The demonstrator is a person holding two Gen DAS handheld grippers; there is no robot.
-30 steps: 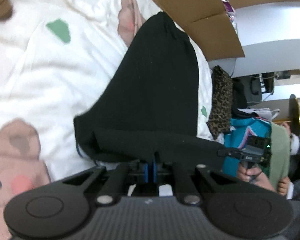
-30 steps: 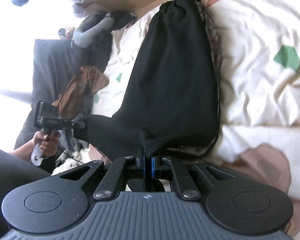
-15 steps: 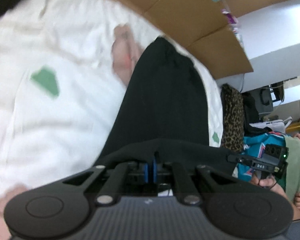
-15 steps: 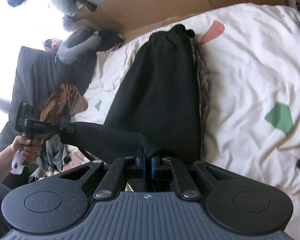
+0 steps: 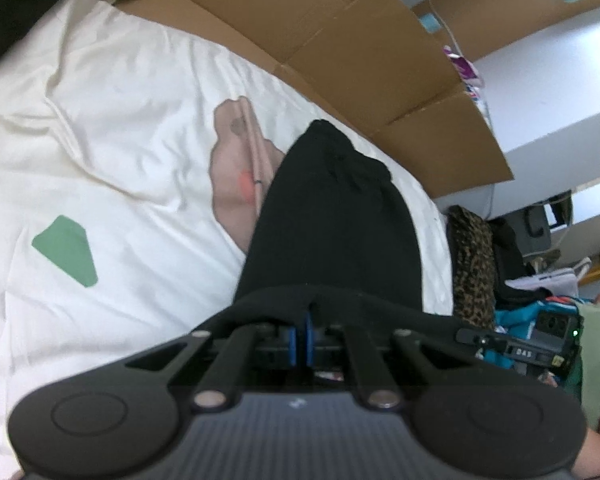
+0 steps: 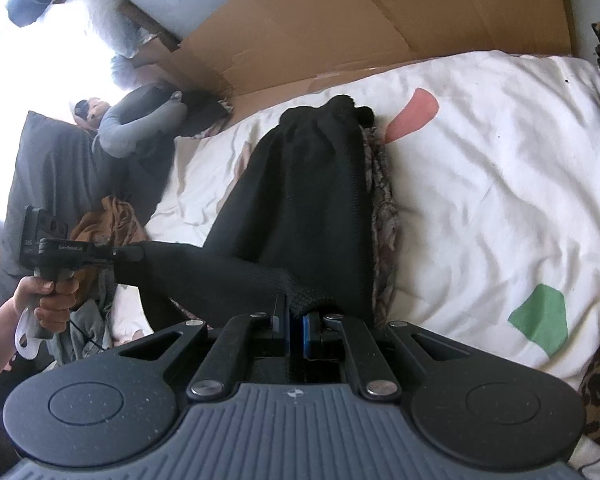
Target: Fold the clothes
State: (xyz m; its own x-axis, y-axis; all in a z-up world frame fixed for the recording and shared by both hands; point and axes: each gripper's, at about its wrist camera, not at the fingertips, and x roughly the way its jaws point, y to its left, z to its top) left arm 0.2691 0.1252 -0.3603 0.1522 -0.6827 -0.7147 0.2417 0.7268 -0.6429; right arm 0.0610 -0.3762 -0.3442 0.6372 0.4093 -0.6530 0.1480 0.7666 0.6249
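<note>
- The black garment [image 6: 308,200] is laid lengthwise on the white bedsheet [image 6: 480,200], its long axis running from the lower centre to the upper centre of the frame.
- Its near edge is clamped by the right gripper [image 6: 296,320] at bottom centre.
- The same edge is pinched by the left gripper [image 5: 304,332], also seen at left [image 6: 132,254]; neither is nearer.

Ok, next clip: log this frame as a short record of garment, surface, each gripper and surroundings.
garment: long black knit garment, near edge lifted, far end lying on the bed
surface: white bedsheet with green and pink patches
left gripper: shut on the garment's near edge
right gripper: shut on the same edge
surroundings: brown cardboard sheet behind the bed
</note>
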